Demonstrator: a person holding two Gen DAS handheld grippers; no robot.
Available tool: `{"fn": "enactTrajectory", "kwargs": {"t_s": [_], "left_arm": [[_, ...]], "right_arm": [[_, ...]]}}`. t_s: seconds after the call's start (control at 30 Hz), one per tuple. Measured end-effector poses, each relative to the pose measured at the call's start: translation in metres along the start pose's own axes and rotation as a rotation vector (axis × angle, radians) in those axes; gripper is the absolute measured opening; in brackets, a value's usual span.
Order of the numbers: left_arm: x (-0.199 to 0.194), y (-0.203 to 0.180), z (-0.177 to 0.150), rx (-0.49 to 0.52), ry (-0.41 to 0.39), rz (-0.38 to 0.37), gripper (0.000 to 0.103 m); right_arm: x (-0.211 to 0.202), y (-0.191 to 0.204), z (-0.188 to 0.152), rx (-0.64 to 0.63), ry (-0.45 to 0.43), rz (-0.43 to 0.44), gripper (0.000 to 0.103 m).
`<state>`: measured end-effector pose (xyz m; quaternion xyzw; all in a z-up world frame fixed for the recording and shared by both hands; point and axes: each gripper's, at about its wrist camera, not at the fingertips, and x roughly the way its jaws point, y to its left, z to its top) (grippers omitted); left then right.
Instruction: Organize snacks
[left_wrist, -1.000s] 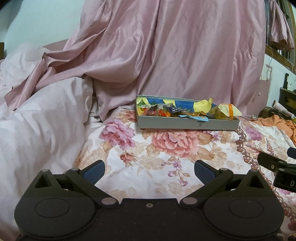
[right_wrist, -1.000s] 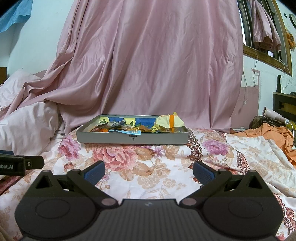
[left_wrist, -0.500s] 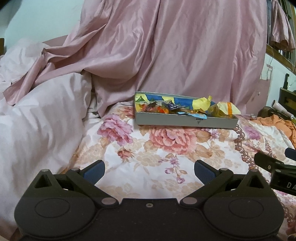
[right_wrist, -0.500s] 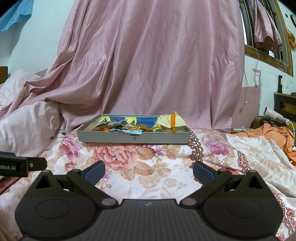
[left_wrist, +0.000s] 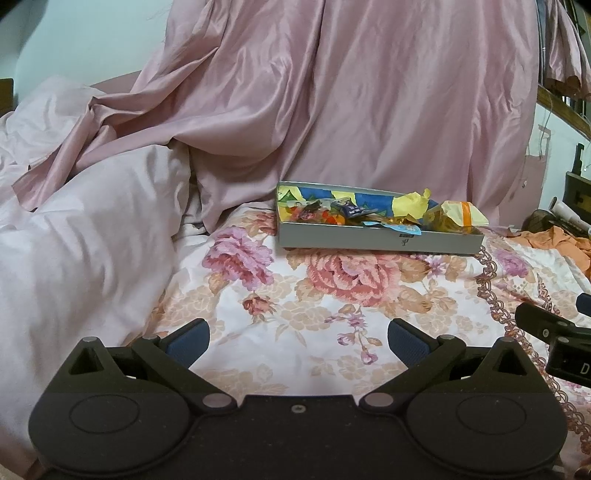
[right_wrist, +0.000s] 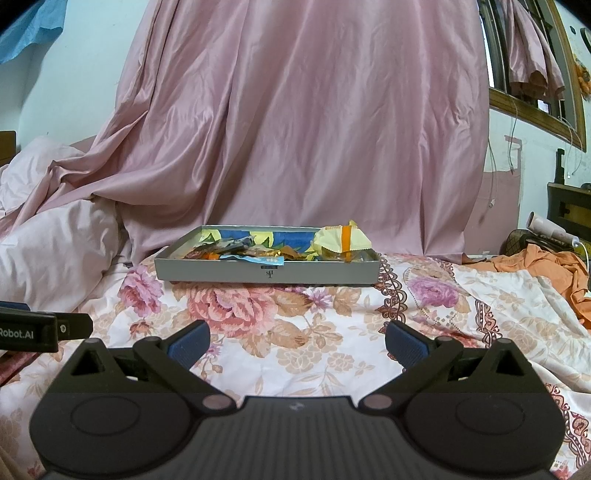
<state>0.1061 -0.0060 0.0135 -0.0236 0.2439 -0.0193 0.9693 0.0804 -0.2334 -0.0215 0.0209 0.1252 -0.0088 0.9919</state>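
A shallow grey tray (left_wrist: 376, 244) (right_wrist: 266, 273) rests on the floral bedsheet, filled with several wrapped snacks. A pale yellow packet with an orange stripe (left_wrist: 463, 215) (right_wrist: 341, 240) lies at its right end; small dark and orange wrappers (left_wrist: 325, 213) (right_wrist: 229, 251) sit toward the left. My left gripper (left_wrist: 298, 341) is open and empty, well short of the tray, which lies ahead and to the right. My right gripper (right_wrist: 297, 339) is open and empty too, facing the tray's long front wall from a distance.
Pink satin cloth (right_wrist: 295, 129) hangs behind the tray. A pale pink quilt (left_wrist: 85, 236) is heaped at the left. Orange clothing (right_wrist: 554, 266) lies at the right edge. Floral sheet (right_wrist: 288, 332) stretches between grippers and tray. The other gripper shows at each view's side.
The left gripper has pulled back and turned a little, so the tray looks smaller and farther right. The right view has shifted only slightly. Both stay open.
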Motion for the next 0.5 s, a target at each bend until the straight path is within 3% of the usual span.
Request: {"fn": "enactTrajectory", "kwargs": {"t_s": [0.5], "left_arm": [[-0.0002, 0.0004, 0.0001, -0.002, 0.0, -0.001, 0.102]], "right_arm": [[-0.0003, 0.0004, 0.0006, 0.0, 0.001, -0.001, 0.103]]}}
